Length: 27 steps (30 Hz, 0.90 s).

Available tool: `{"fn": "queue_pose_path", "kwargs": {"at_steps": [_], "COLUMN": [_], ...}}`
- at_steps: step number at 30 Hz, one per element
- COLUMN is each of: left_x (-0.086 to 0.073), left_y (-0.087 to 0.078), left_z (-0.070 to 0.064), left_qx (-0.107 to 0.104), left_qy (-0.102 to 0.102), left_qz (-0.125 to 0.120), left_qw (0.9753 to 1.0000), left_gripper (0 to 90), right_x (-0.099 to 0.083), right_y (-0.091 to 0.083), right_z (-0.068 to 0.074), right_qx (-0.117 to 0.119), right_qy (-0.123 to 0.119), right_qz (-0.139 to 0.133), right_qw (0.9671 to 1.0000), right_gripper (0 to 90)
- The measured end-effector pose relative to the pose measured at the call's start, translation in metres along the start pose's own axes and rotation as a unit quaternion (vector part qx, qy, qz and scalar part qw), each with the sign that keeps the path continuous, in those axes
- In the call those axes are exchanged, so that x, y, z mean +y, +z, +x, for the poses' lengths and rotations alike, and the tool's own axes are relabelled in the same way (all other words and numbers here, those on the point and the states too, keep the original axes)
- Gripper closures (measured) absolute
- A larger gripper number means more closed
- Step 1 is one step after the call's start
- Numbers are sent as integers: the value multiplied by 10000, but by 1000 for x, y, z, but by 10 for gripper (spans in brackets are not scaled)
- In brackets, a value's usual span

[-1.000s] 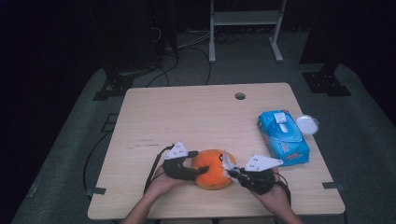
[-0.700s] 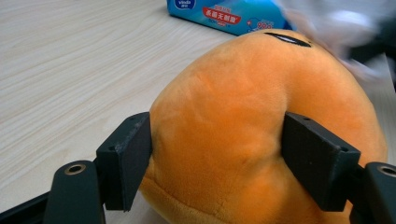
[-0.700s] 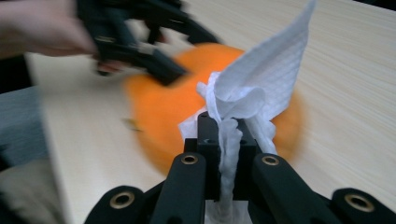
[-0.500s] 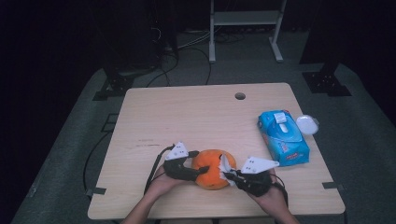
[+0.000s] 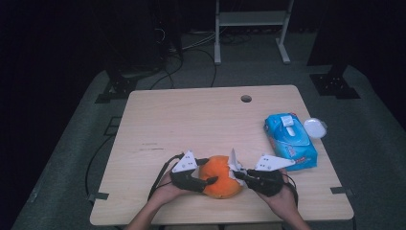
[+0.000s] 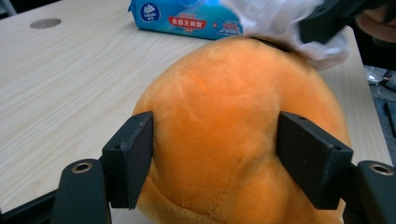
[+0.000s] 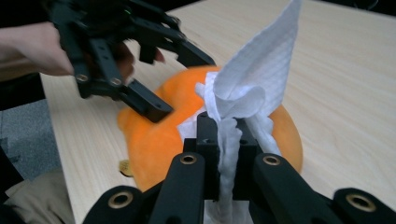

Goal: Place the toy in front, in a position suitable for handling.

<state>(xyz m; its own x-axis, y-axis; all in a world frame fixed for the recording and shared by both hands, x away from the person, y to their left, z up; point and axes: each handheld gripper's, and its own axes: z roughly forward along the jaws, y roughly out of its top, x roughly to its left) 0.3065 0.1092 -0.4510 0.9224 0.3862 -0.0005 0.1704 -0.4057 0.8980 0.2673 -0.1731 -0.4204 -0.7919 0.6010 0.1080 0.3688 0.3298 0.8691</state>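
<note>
An orange plush toy (image 5: 219, 183) lies near the table's front edge. My left gripper (image 5: 210, 181) is shut on it from the left; in the left gripper view both black pads (image 6: 133, 156) press into the orange plush (image 6: 219, 107). My right gripper (image 5: 238, 175) is shut on a white wipe (image 5: 234, 163) and holds it against the toy's right side. In the right gripper view the wipe (image 7: 261, 65) stands up from my shut jaws, touching the plush (image 7: 154, 140), with the left gripper (image 7: 173, 79) beyond it.
A blue pack of wet wipes (image 5: 289, 141) lies at the table's right edge, with a round white lid (image 5: 315, 127) beside it. The wooden table (image 5: 191, 120) has a cable hole (image 5: 246, 98) at the back. A metal stand (image 5: 251, 28) is behind the table.
My right gripper with the wipe has shifted a little along the toy's right side. The left gripper has kept its hold, and the toy has barely moved.
</note>
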Motion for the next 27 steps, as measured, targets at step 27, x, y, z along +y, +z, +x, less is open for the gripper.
{"fn": "queue_pose_path", "kwargs": {"at_steps": [27], "left_x": [0], "left_y": [1], "left_z": [-3], "left_qx": [-29], "left_qy": [10], "left_qz": [17], "left_qw": [10000], "left_gripper": [270], "right_x": [2], "right_y": [-1], "right_z": [-1], "right_qx": [-167], "right_qy": [-119], "right_qz": [72], "right_qw": [9998], "right_gripper": [852]}}
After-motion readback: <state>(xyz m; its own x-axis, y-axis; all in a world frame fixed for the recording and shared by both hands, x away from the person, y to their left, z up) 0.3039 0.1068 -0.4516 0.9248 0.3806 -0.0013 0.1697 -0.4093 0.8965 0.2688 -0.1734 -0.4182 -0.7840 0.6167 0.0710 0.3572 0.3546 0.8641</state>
